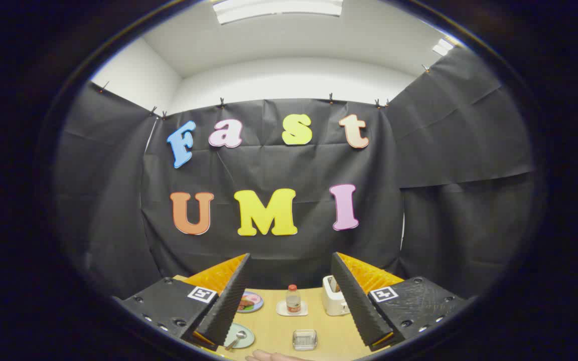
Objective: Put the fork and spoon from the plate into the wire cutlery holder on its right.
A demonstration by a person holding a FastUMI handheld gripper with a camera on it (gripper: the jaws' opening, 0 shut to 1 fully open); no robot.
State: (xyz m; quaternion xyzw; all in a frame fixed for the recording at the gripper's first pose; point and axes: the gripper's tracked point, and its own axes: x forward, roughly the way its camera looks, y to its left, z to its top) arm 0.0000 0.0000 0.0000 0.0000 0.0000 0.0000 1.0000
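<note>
Claw (289, 301) held high above the bench (274, 326), fingers spread wide, nothing between them, gripping nothing. Pale green plate (241, 335) sits near the bench's near edge, just inside the left finger tip, partly hidden by it; spoon (236, 341) lies on it, bowl up toward plate centre, handle running to the near rim. Fork can't be made out. Wire cutlery holder (304, 339) stands to the plate's right, nr the near edge, roughly midway between the fingers and below their tips. Further back: a patterned plate w/ food (251, 302) beside the left finger, a small bottle (293, 299) w/ red cap on a white saucer (292, 309) mid-bench, a white toaster (333, 297) against the right finger. A person's hand (271, 356) rests at the near edge, in front of the holder.
</note>
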